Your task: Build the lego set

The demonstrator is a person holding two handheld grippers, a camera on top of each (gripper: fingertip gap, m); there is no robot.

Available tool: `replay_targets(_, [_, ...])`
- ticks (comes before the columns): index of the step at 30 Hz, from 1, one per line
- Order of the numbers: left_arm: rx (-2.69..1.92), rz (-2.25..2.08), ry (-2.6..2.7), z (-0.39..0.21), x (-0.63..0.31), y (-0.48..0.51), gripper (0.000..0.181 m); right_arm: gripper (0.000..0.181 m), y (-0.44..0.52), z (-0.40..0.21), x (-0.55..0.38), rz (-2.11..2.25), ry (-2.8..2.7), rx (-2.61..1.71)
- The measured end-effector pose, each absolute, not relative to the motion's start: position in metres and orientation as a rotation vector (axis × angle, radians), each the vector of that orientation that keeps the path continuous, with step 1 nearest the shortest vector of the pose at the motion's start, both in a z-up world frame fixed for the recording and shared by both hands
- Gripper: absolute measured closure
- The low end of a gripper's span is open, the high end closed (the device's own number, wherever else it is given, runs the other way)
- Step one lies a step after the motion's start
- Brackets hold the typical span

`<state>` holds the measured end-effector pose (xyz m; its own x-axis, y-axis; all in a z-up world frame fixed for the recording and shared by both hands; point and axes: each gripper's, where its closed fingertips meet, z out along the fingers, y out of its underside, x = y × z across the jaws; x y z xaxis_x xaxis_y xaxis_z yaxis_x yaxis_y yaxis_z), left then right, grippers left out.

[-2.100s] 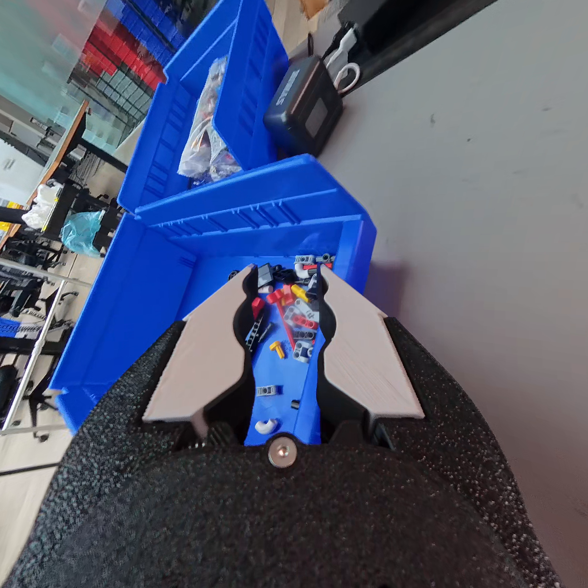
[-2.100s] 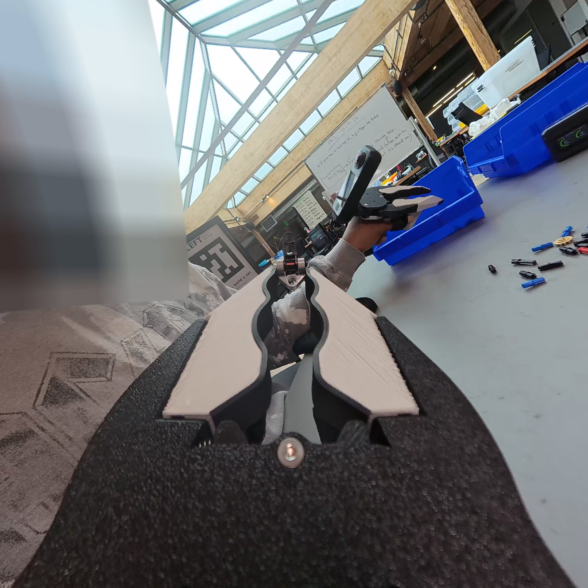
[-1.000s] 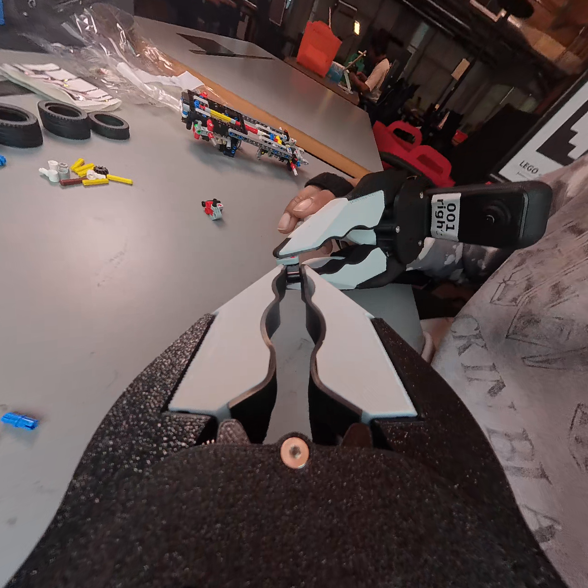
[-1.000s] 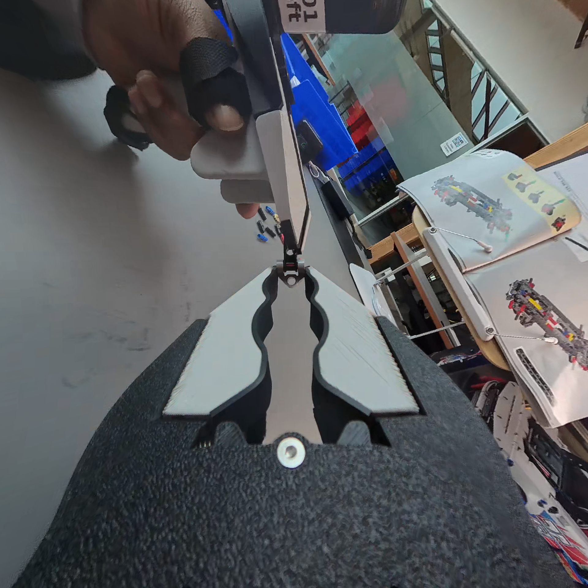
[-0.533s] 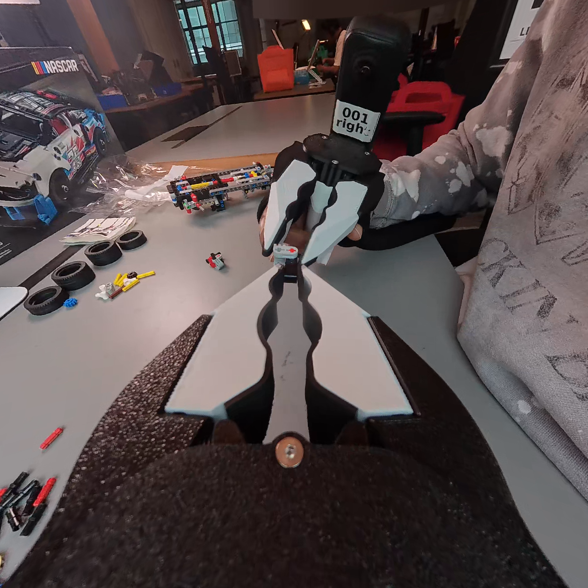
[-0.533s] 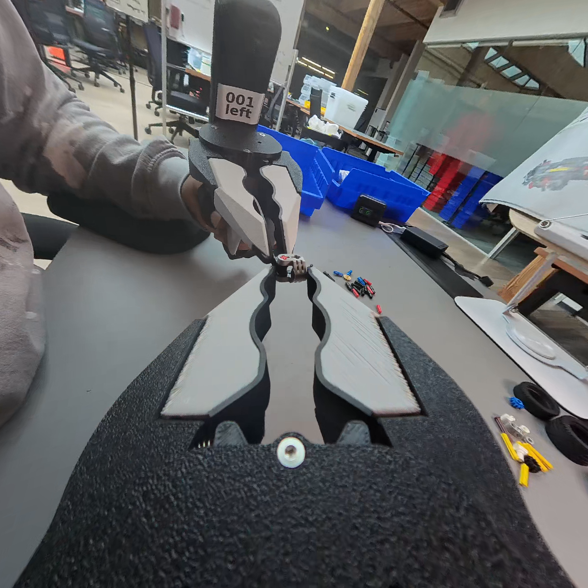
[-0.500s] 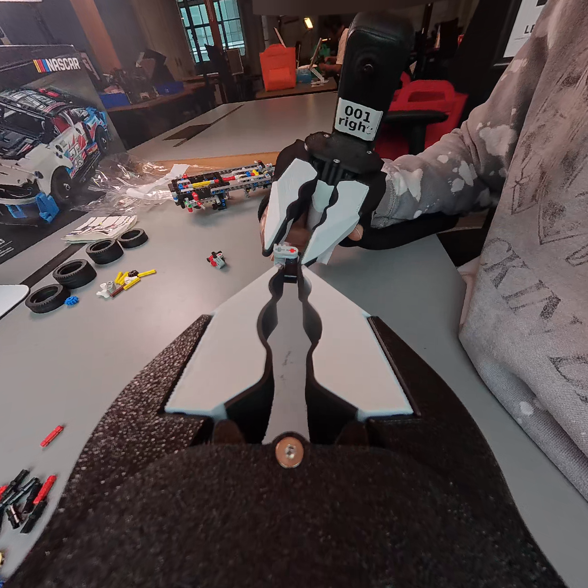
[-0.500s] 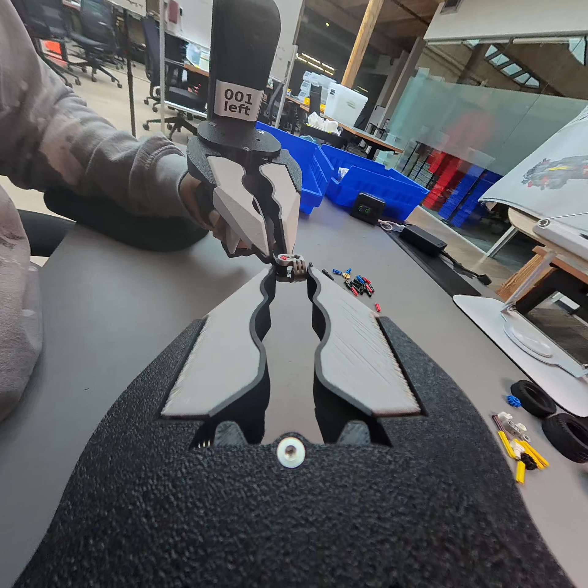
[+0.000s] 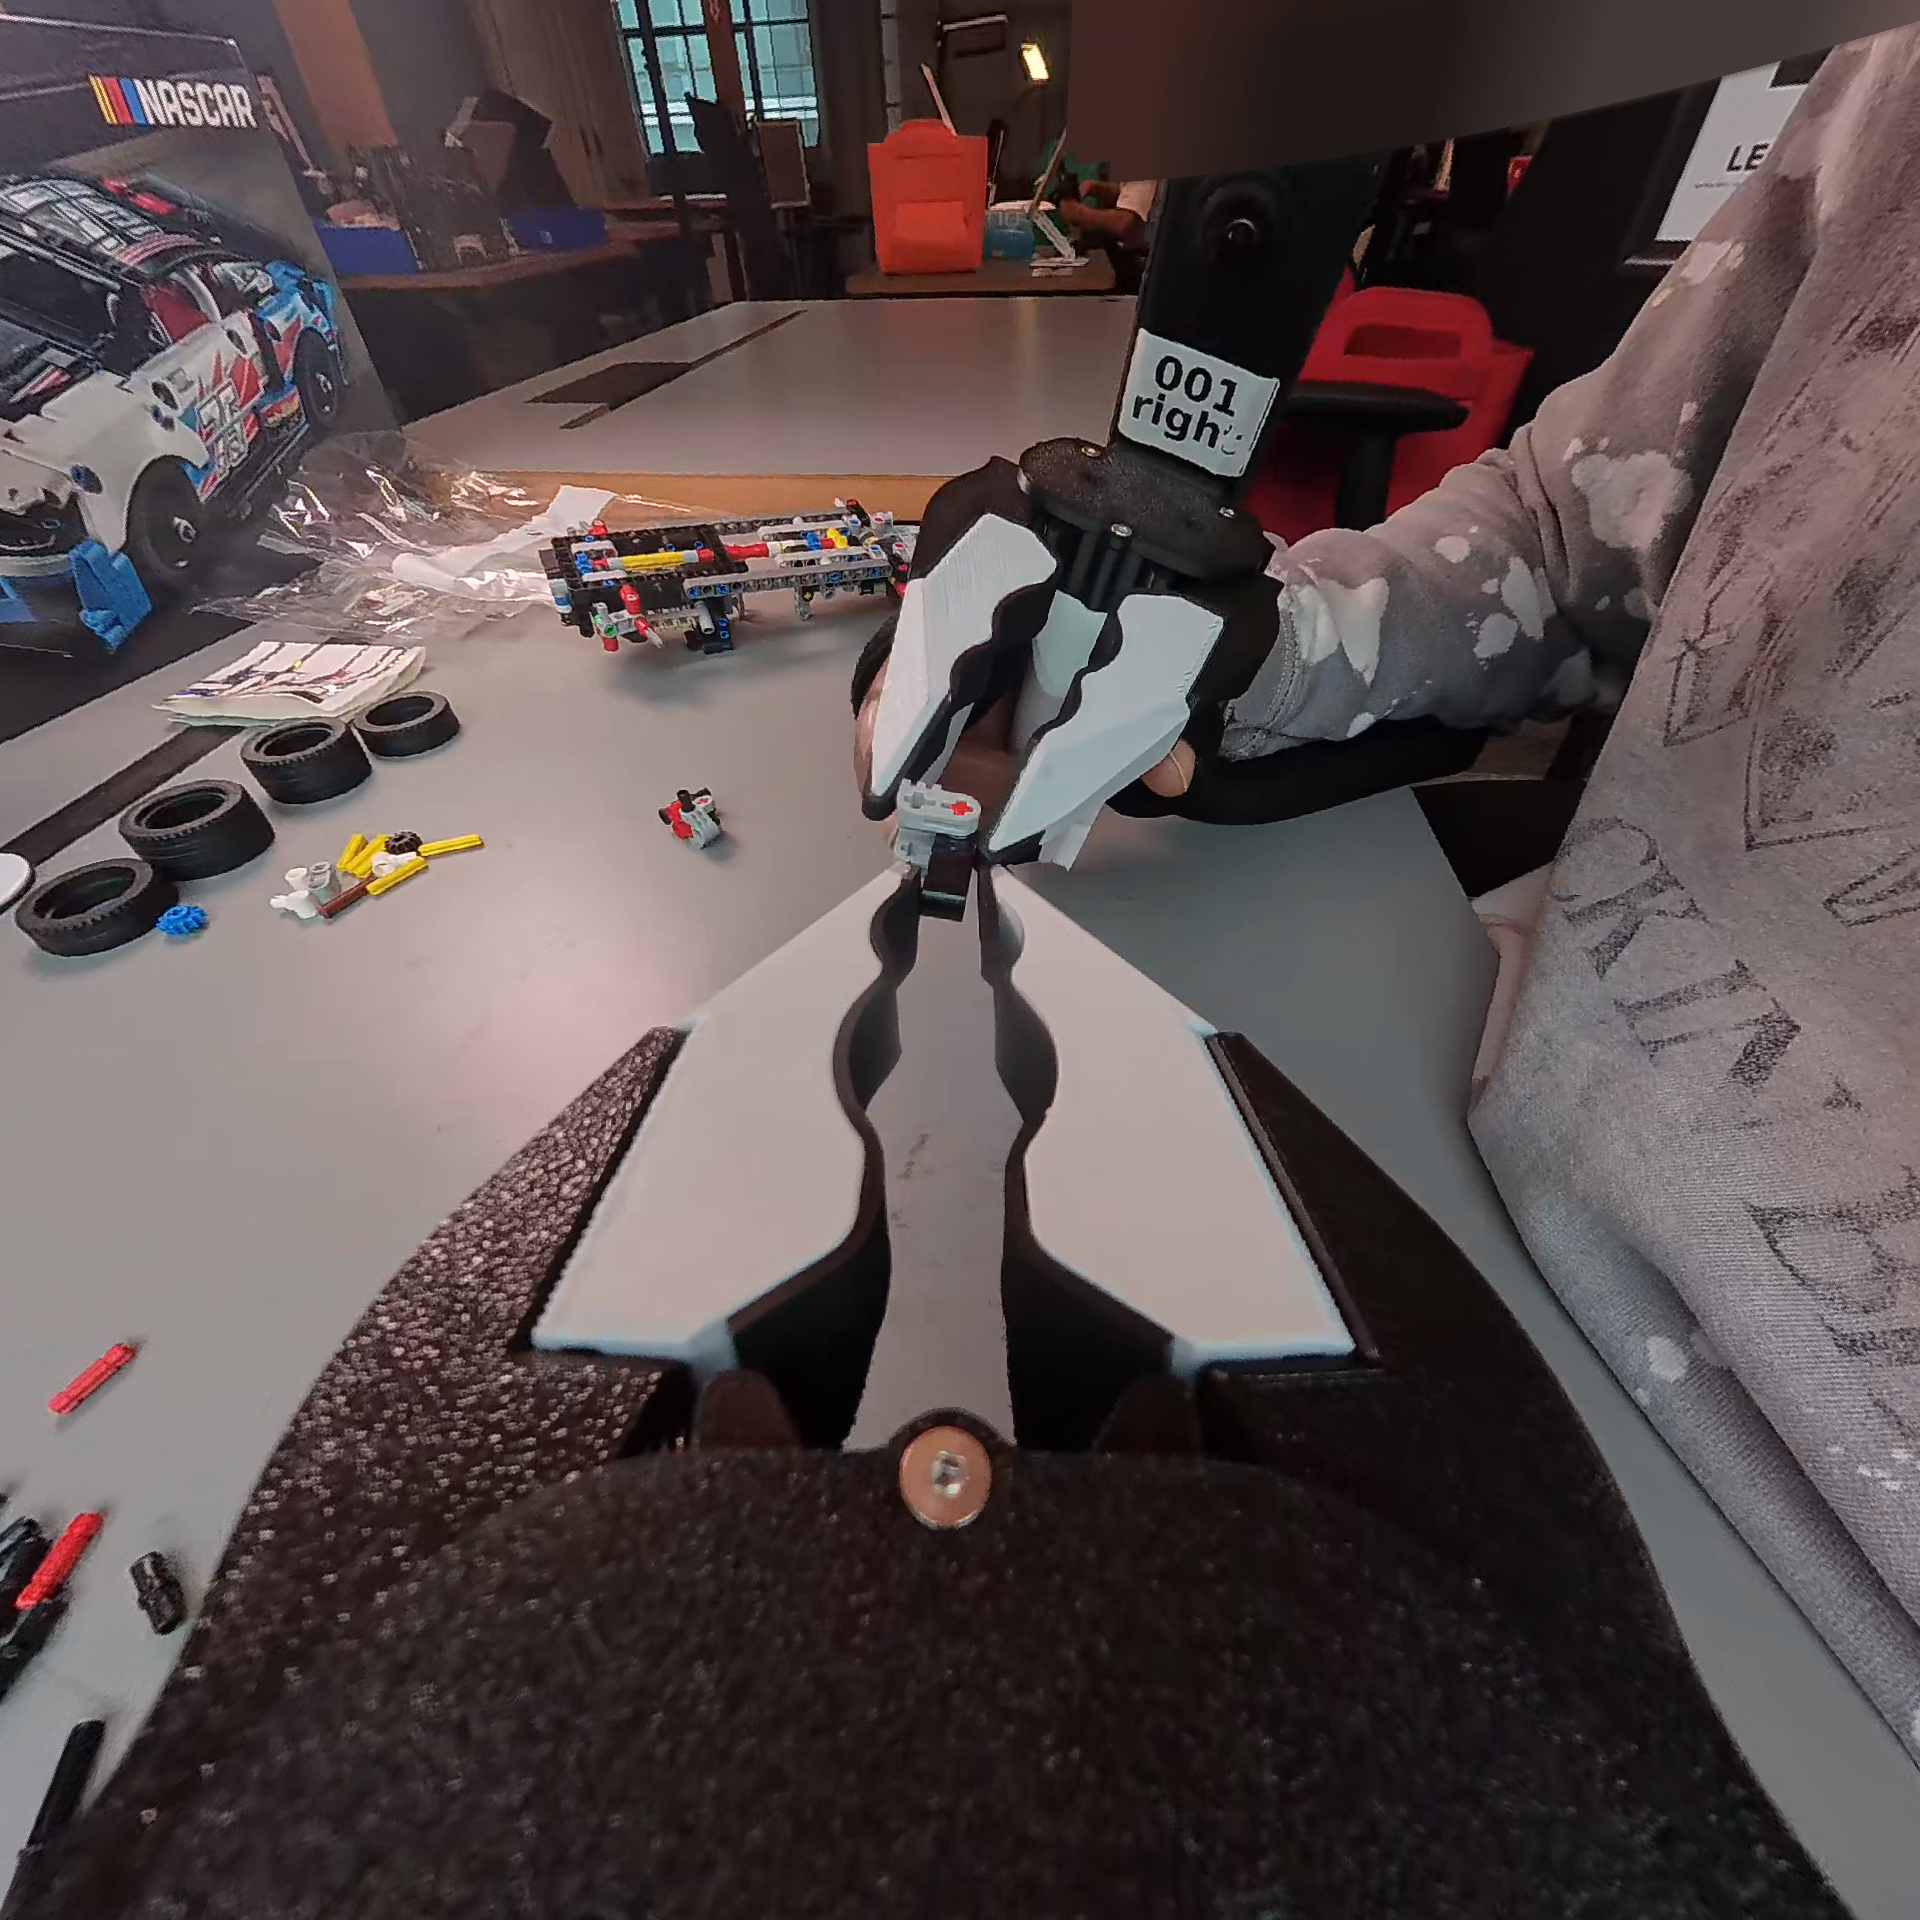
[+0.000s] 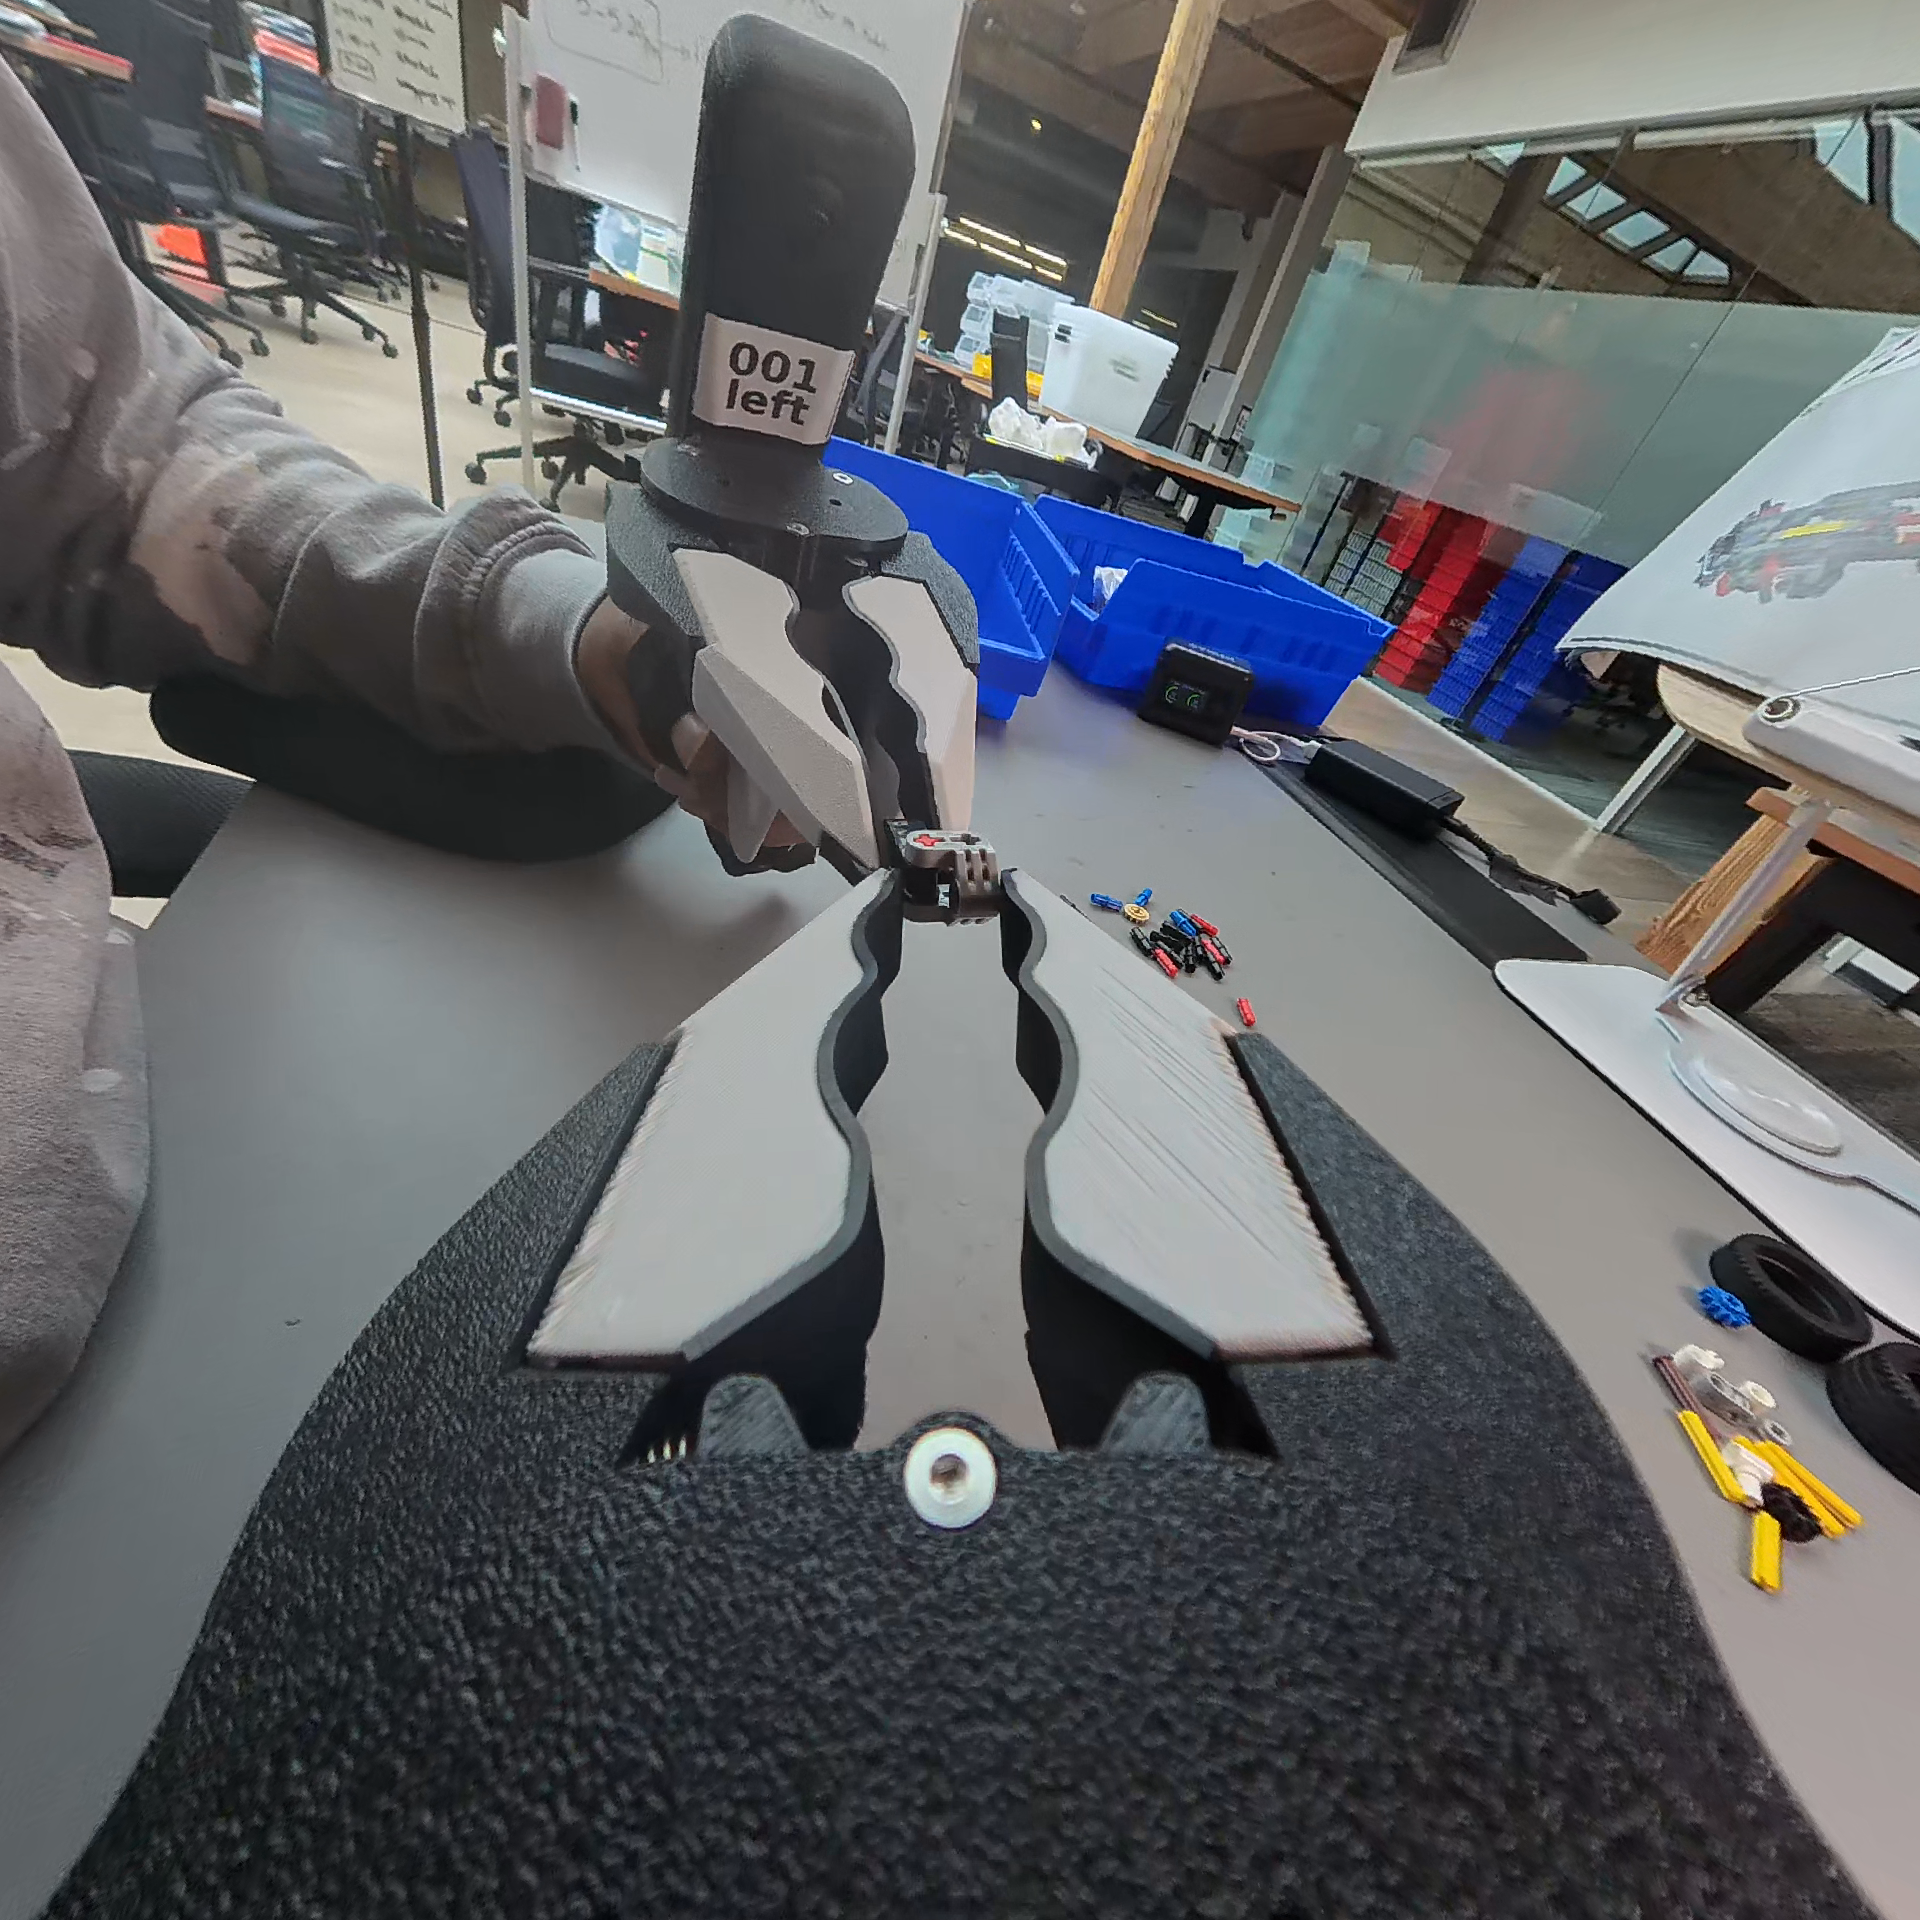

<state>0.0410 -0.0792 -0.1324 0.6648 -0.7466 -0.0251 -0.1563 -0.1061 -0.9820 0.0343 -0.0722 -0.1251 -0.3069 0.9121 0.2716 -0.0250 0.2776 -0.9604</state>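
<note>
A small grey connector [image 9: 935,814] with a red cross axle meets a small black piece [image 9: 945,885] in mid-air above the grey table [image 9: 436,1039]. My left gripper [image 9: 945,891] is shut on the black piece. My right gripper [image 10: 951,885] is shut on the grey connector [image 10: 951,854]. The two grippers point at each other, tip to tip. The right gripper [image 9: 940,826] shows from the front in the left wrist view, the left gripper [image 10: 883,836] in the right wrist view. A long partly built chassis [image 9: 717,582] lies farther back on the table.
Tyres [image 9: 197,821], yellow axles [image 9: 384,862], a small red-grey sub-assembly [image 9: 694,816] and a sticker sheet [image 9: 291,665] lie to the left. Loose pins [image 10: 1179,940], blue bins [image 10: 1195,613], a black device [image 10: 1195,691] and a booklet stand [image 10: 1766,1049] lie beyond. Less than 4 cm separates the two grippers' tips. The small red-grey sub-assembly [image 9: 694,816] is about equally far from each gripper, around 20 cm.
About two seconds ago my left gripper was open over the blue bin; it has since shut on the black piece and swung over to the right gripper. In the last half second both stay nearly still.
</note>
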Motion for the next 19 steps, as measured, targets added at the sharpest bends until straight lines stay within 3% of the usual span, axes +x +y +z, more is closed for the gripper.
replay_targets(7, [-1.678,-0.612,0.708,-0.135,0.037,-0.074,0.173,0.160,-0.063,-0.124,0.032,1.326,-1.581,-0.962])
replay_targets(11, [-1.737,-0.560,0.661,-0.141,0.021,-0.068,0.173,0.153,0.021,-0.113,0.028,1.208,-1.480,-1.197])
replay_targets(16, [-1.989,-0.509,0.689,-0.189,0.009,-0.069,0.174,0.156,0.138,-0.164,0.033,0.749,-1.567,-1.569])
replay_targets(19, [-2.070,-0.499,0.700,-0.204,0.006,-0.071,0.174,0.157,0.158,-0.191,0.022,0.715,-1.609,-1.721])
